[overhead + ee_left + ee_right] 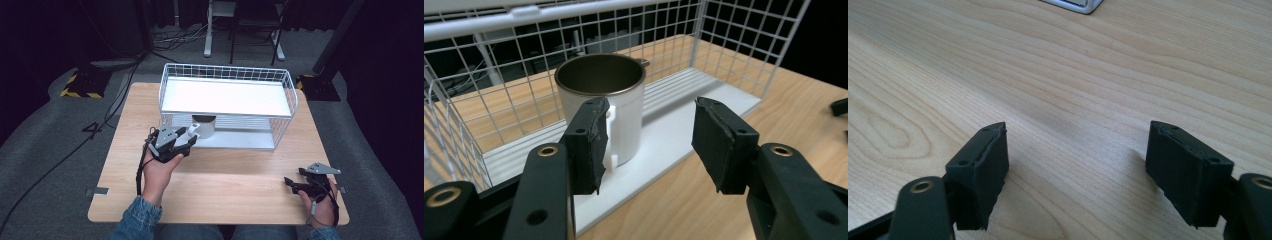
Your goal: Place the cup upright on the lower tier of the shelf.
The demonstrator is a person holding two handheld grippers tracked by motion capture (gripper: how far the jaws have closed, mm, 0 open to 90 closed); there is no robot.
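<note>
Two grippers, one job btwn them: we have the left gripper [649,145] up at the open front of the wire rack [227,72], w/ its jaws spread wide and nothing pinched yet. The mug [601,107] stands upright on the rack's lower white shelf [704,107], near the front-left corner, handle [611,137] turned toward us. In the left gripper view one jaw sits just beside that handle, poss. touching it, while the other hangs well off to the side over the shelf edge; so we judge the approach is lined up on the handle or the near wall, not around the whole body. Going in low makes sense, since the upper shelf [225,97] sits over the mug and blocks any top-down reach. Our right gripper [300,186] rests apart at the near right of the tabletop [225,180], jaws likewise spread, over bare wood in the right gripper view; prob. parked there to keep the rack front free. Next we'd need to centre the jaws on the handle before closing, else the mug may twist or slide back on the smooth shelf.
</note>
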